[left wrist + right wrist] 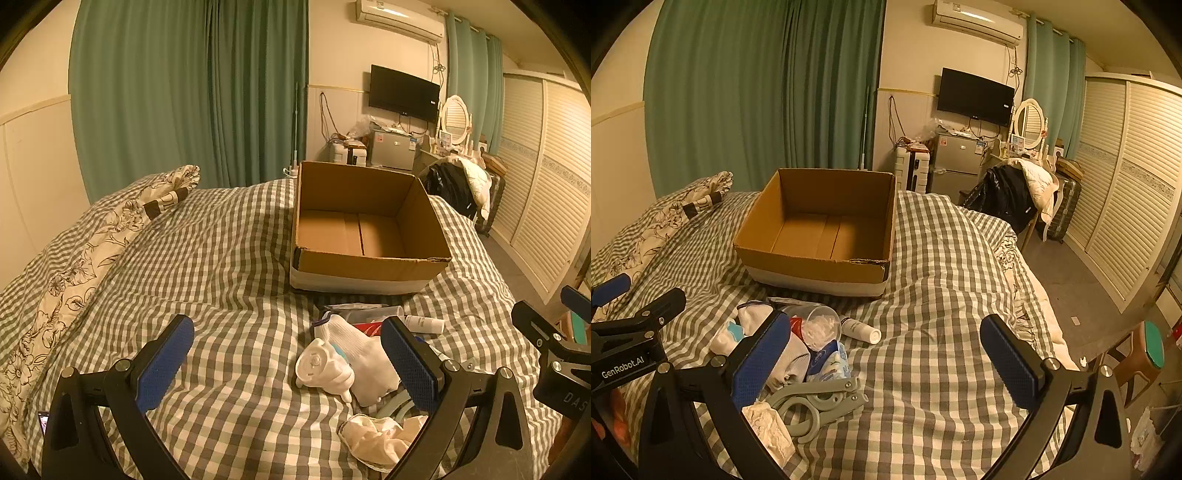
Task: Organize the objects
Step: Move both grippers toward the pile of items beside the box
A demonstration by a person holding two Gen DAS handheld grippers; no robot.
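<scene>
An empty cardboard box [369,254] [812,271] sits on a grey checked bed. In front of it lies a pile: a white figurine [325,369], a white sock [365,362], a crumpled tissue [376,439] [768,432], a clear cup [820,328], a small white bottle [424,324] [860,329], a grey folding hanger [812,406] and a blue tissue pack [831,363]. My left gripper [291,365] stands open above the bed, the figurine between its fingers untouched. My right gripper [886,365] is open over bare quilt, the pile beside its left finger.
A floral pillow [74,288] [665,218] lies at the left of the bed. Green curtains hang behind. A chair with clothes [1015,195], a fridge [955,162] and a louvred wardrobe [1126,184] stand at the right, past the bed's edge.
</scene>
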